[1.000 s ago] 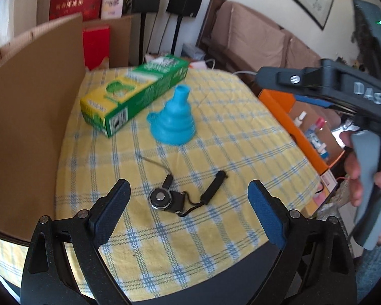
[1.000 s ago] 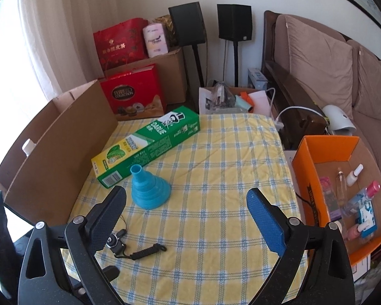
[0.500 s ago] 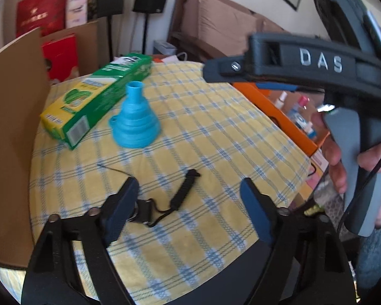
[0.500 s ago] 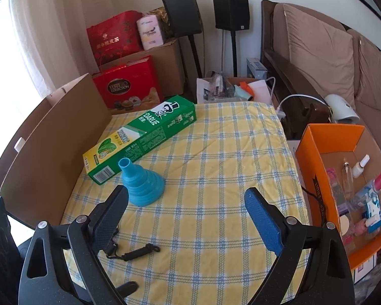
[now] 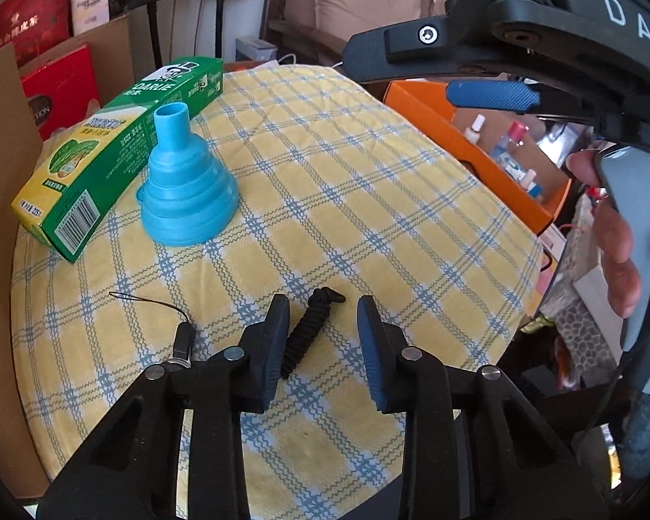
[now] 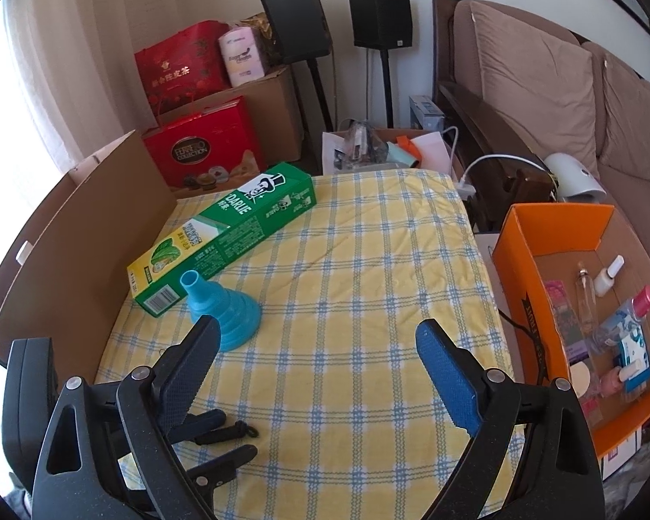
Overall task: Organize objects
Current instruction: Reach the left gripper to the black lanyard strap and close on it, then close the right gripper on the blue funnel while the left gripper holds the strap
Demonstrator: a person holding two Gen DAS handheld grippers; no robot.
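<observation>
Tablecloth (image 5: 368, 199) bears black strap (image 5: 307, 329) between closing left fingers (image 5: 277, 338), untouched.

"DARLIE" stands on the green toothpaste box (image 6: 229, 234), "FERRERO COLLECTION" on the red gift box (image 6: 203, 147).

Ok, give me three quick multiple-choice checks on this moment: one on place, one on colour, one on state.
1. The blue collapsible funnel stands:
A. inside the orange cardboard box
B. on the checked cloth beside the green toothpaste carton
C. on the sofa

2. The braided cord between the left gripper fingers is:
A. black
B. red
C. white

3. The right gripper is:
A. shut on the funnel
B. shut on the carton
C. open, holding nothing

Key: 1 B, its wide end sits on the cloth next to the carton. 2 A, the cord is black; the jaws are closing around it. 3 C, its fingers stand wide apart over bare cloth.
</observation>
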